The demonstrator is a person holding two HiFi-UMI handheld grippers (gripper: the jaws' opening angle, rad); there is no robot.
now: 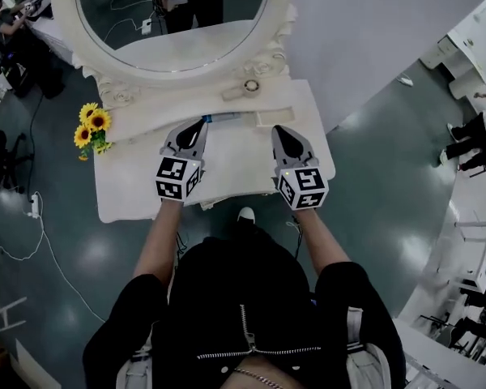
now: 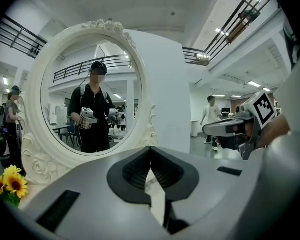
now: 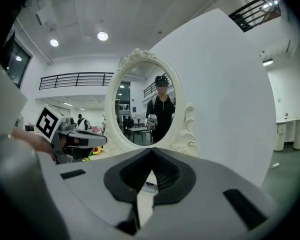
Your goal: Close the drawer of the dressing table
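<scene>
The white dressing table (image 1: 130,185) stands right in front of me, its oval mirror (image 1: 172,19) at the back. Its drawer lies below the tabletop's near edge; only a thin pale strip (image 1: 235,198) shows there, and I cannot tell how far out it stands. My left gripper (image 1: 201,124) and right gripper (image 1: 277,130) hover side by side over the tabletop, pointing at the mirror, both shut and empty. In the left gripper view the jaws (image 2: 150,151) meet before the mirror (image 2: 90,94). In the right gripper view the jaws (image 3: 151,151) also meet.
Sunflowers (image 1: 91,128) stand at the table's left end. A blue-tipped tube (image 1: 225,118), a flat white piece (image 1: 273,118) and a ring-shaped item (image 1: 251,86) lie near the mirror base. A white wall panel (image 1: 364,23) rises behind. A cable and power strip (image 1: 34,205) lie on the floor at left.
</scene>
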